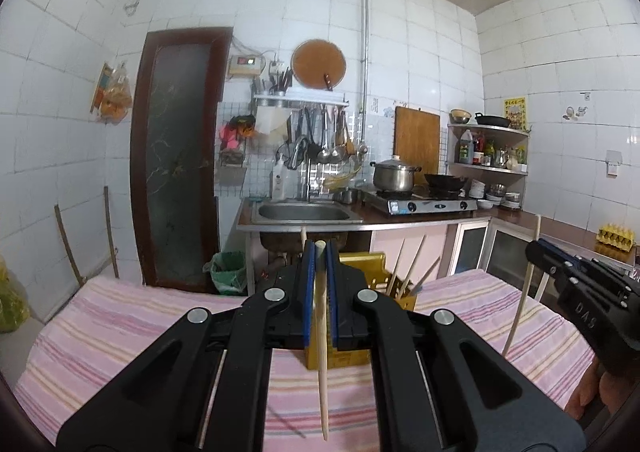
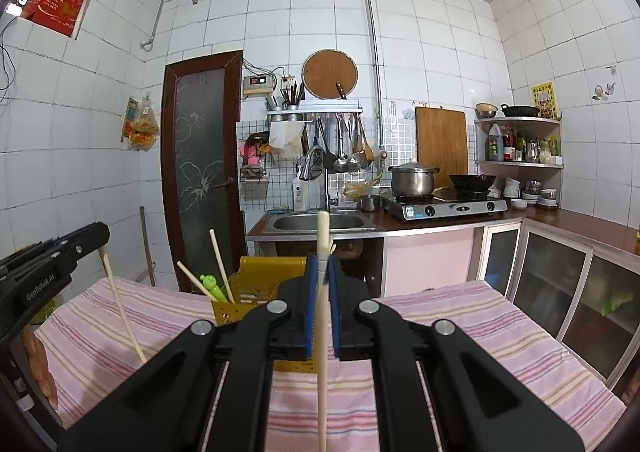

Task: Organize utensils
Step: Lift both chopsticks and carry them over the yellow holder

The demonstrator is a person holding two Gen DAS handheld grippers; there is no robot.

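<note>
Hand-held grippers (image 1: 319,252) (image 2: 323,260) each pinch chopsticks (image 1: 322,352); green utensil (image 2: 212,286) perhaps right-view only.

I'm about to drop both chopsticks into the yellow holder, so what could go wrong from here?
1. Each gripper, left and right, pinches one chopstick between narrow blue pads; either could pivot or slip.
2. The yellow holder already has chopsticks leaning outward and a green utensil; new ones may knock them.
3. The holder sits on striped cloth and might tip if pushed.
</note>
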